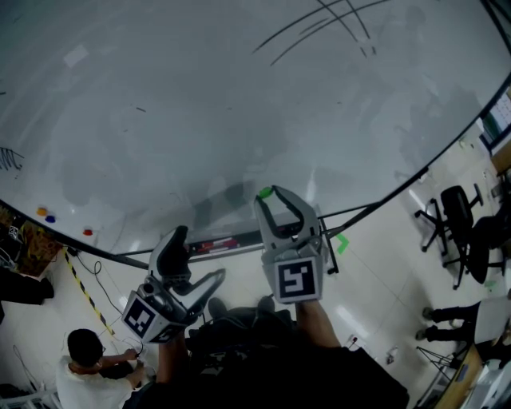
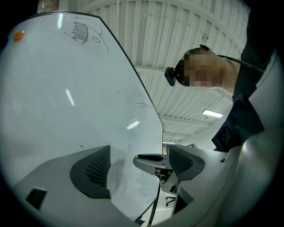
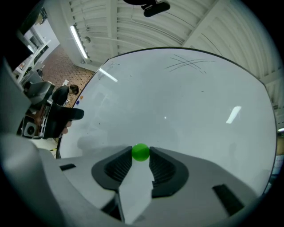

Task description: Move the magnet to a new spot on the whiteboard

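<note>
A large whiteboard (image 1: pixel 200 104) fills most of the head view, with faint black marker strokes (image 1: pixel 319 24) near its top edge. Past its lower edge, a person (image 1: pixel 84 351) sits on the floor at the left and black office chairs (image 1: pixel 455 216) stand at the right.

The left gripper (image 1: pixel 200 254) hangs just below the board's lower edge, its jaws spread wide with nothing between them. The right gripper (image 1: pixel 271 194) reaches up to the board just above its lower edge, near the middle. Its jaw tips pinch a small green ball magnet (image 3: pixel 141 152). Whether the magnet touches the board cannot be told.

Three tiny magnets, orange (image 1: pixel 41 212), blue (image 1: pixel 51 218) and red (image 1: pixel 88 232), sit by the board's lower left edge.
</note>
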Motion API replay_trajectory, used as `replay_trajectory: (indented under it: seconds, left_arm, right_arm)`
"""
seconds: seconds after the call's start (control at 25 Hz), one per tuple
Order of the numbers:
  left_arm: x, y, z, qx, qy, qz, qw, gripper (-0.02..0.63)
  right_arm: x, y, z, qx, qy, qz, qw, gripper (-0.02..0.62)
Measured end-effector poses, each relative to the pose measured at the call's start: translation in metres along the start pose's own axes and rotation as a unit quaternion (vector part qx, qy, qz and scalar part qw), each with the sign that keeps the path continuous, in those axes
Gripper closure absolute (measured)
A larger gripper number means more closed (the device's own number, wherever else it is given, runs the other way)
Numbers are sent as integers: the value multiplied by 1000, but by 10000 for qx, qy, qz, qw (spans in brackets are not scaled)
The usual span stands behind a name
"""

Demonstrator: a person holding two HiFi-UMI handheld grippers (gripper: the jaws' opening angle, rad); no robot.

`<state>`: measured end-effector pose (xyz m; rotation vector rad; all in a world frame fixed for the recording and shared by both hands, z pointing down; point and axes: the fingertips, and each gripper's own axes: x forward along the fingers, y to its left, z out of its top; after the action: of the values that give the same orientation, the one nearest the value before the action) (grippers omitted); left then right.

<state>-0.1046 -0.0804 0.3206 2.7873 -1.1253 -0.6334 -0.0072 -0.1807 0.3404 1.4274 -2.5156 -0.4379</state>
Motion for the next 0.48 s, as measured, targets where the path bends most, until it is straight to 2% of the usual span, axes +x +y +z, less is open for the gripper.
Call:
replay_trajectory:
  seconds: [0.48]
  left_arm:
    - [-7,7,3,13,-24,28,10000,199]
  right_arm:
    - [18,5,-3,-470,140,-302,9983,445]
